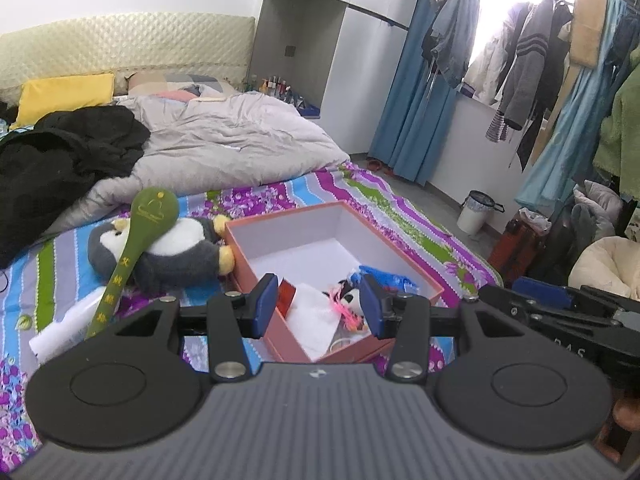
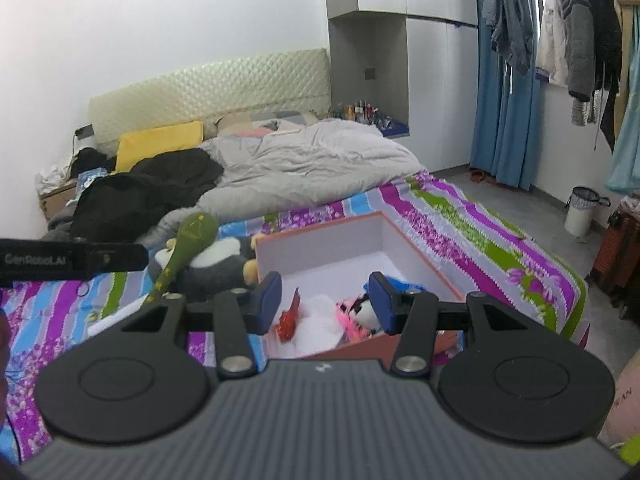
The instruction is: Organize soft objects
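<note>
A pink open box (image 1: pixel 256 256) with a white inside sits on the striped bedsheet; it also shows in the right wrist view (image 2: pixel 280 240). Inside lie a small black-and-white plush with pink strings (image 1: pixel 348 304), a blue soft item (image 1: pixel 384 278), a red item (image 2: pixel 289 318) and a white cloth (image 1: pixel 316 316). A grey-and-white penguin plush (image 1: pixel 176 256) lies left of the box, with a green paddle-shaped hammer (image 1: pixel 140 236) across it. My left gripper (image 1: pixel 318 306) is open and empty above the box's near corner. My right gripper (image 2: pixel 324 302) is open and empty over the box's near edge.
A grey quilt (image 1: pixel 224 140), black clothing (image 1: pixel 60 160) and a yellow pillow (image 1: pixel 64 94) cover the far bed. A white bottle (image 1: pixel 64 330) lies near left. A white bin (image 1: pixel 478 212), hanging clothes (image 1: pixel 532 72) and blue curtains (image 1: pixel 416 112) stand right. The right gripper's body (image 1: pixel 560 312) is beside mine.
</note>
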